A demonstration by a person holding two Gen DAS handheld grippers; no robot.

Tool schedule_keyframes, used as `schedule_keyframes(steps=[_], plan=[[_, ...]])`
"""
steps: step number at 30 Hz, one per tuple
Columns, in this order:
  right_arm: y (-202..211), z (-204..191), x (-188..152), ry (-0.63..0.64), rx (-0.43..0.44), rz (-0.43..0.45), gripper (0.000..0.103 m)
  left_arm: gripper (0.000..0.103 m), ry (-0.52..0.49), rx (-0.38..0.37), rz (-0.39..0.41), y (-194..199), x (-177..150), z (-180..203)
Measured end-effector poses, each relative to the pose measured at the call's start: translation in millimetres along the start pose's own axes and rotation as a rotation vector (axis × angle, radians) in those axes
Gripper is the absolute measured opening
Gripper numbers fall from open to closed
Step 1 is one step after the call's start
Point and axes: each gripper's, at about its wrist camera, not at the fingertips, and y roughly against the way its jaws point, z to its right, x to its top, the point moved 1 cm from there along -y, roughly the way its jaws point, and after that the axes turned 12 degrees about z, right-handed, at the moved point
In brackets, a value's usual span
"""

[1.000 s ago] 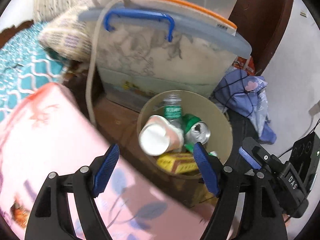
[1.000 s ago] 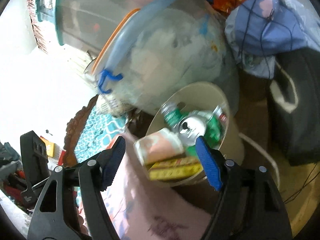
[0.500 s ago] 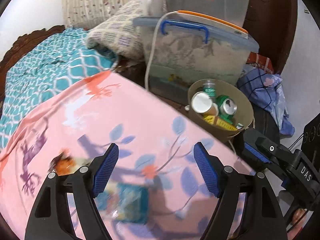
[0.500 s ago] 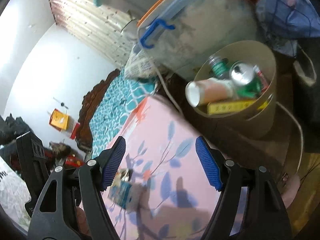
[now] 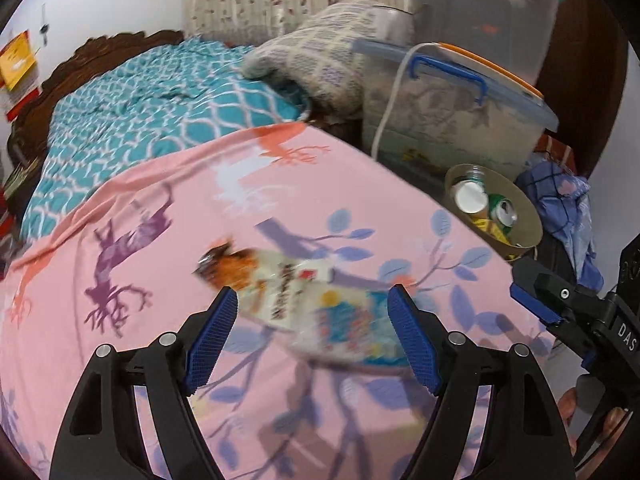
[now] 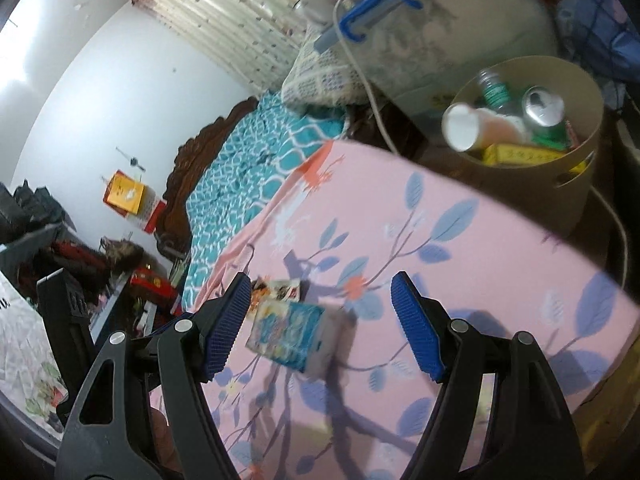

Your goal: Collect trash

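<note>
pink bedsheet (image 5: 120,360) holds wrappers (image 5: 280,280) beside bin (image 5: 528,216).

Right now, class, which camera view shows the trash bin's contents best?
The right wrist view: the trash bin is near and large, showing paper cup, can and bottle. The left wrist view shows it smaller, farther off.
</note>
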Motion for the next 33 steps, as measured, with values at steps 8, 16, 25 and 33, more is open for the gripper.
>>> schedule_keyframes(steps=[8,16,25,33], plan=[[-29.5,-15.8,-21.9,0.043,-0.021,-0.072,0.072,0.074,0.12,0.08,-0.035,5.7,-29.1,-76.5],[-84.7,-8.4,-27.3,0.056,-0.073,-0.16,0.051,0.074,0.214,0.067,-0.086,9.5,-56.4,-122.4],[-96.3,-63.8,-101.5,0.066,0.108,-0.394,0.051,0.078,0.26,0.037,-0.079,19.2,-60.5,-137.8],[-96.1,-123.9,-166.5,0.271,0.207,-0.522,0.051,0.078,0.226,0.234,-0.067,34.5,-79.8,-163.7]])
